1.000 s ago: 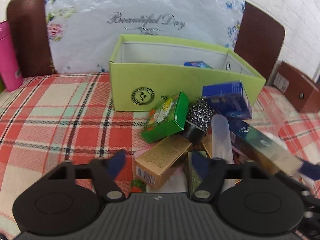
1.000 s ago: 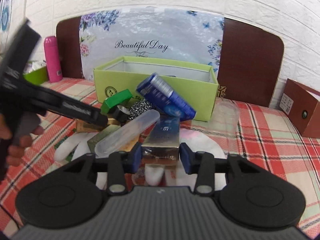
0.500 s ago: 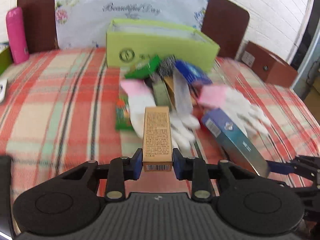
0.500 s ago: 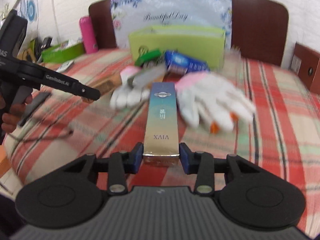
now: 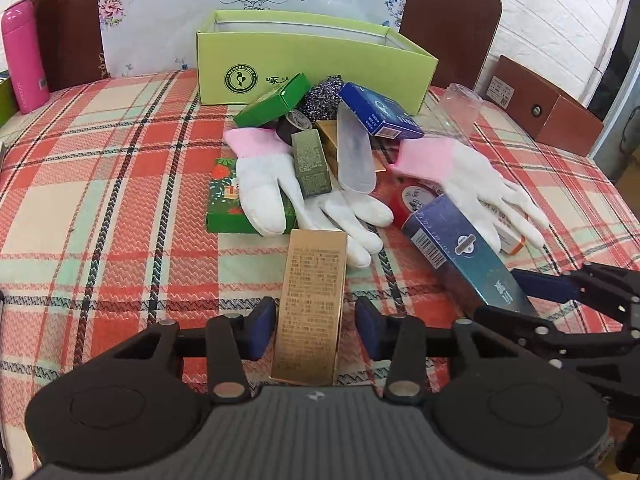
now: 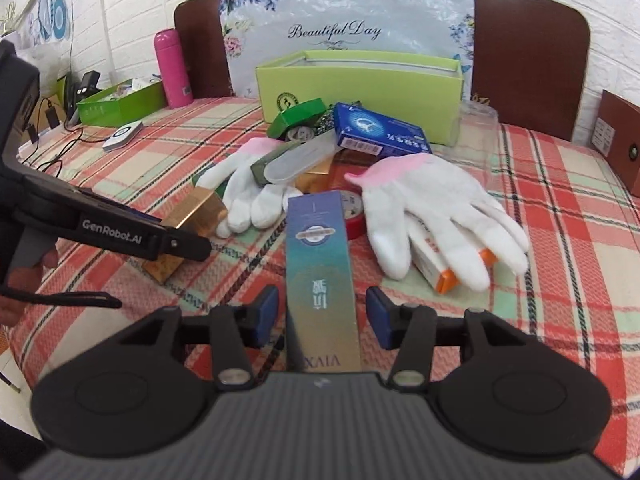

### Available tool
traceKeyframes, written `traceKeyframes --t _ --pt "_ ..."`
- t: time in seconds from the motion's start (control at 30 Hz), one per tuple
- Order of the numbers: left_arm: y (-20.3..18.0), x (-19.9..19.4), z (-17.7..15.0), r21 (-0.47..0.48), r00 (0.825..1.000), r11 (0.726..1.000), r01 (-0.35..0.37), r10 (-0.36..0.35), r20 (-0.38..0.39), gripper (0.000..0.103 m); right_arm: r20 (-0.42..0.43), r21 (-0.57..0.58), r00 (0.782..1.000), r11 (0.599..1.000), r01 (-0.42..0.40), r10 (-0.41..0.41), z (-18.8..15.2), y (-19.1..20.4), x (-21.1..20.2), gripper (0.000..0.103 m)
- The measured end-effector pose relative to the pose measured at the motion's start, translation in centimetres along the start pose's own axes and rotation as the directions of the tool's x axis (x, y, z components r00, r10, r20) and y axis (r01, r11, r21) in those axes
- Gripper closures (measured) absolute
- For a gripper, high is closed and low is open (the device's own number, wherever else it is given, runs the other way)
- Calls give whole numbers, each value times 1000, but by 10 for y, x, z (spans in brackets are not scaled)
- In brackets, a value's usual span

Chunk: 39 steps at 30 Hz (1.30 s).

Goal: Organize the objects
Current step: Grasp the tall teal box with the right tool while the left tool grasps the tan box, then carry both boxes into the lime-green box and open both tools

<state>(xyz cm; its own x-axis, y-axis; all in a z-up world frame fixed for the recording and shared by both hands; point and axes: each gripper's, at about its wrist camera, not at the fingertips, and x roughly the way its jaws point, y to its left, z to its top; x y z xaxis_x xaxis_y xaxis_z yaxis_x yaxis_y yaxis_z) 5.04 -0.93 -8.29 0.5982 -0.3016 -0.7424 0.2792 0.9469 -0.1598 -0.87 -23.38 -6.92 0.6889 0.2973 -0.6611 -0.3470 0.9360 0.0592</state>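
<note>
A gold box lies on the plaid cloth between the fingers of my left gripper, which is open with gaps on both sides. A long blue-teal box lies between the fingers of my right gripper, also open. Each box also shows in the other view: the gold box and the blue-teal box. Behind them is a pile: white gloves with pink cuffs, green boxes, a blue box, a clear case. A lime-green open box stands at the back.
A pink bottle stands at the far left. A brown box sits at the right edge. A clear plastic cup lies beside the lime box. A green tray and cables lie at the left in the right wrist view.
Both grippers have pulled back from the pile with their boxes, then opened. The gold box and the blue-teal box now rest on the cloth between the spread fingers.
</note>
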Motion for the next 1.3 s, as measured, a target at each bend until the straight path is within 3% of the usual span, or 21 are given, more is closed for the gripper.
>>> traceKeyframes --t 0.47,0.6,0.87,1.07,1.3 --pt "2 4 4 -34 1000 999 11 -11 -4 57 -24 -31 1000 1000 5 -6 6 5 16 58" --pt "1 5 5 -28 1000 1000 15 -15 -6 57 -27 -25 1000 1000 5 -6 6 4 18 63" --pt "2 1 7 -37 1000 999 26 -26 -6 69 -35 29 999 999 -37 38 7 -3 16 64" --pt "0 -27 17 -5 995 996 87 -87 59 70 -35 98 988 984 -145 149 13 -11 -3 64" --pt "-1 -55 68 32 971 993 111 -115 209 70 95 115 977 972 -203 193 56 -27 -29 64"
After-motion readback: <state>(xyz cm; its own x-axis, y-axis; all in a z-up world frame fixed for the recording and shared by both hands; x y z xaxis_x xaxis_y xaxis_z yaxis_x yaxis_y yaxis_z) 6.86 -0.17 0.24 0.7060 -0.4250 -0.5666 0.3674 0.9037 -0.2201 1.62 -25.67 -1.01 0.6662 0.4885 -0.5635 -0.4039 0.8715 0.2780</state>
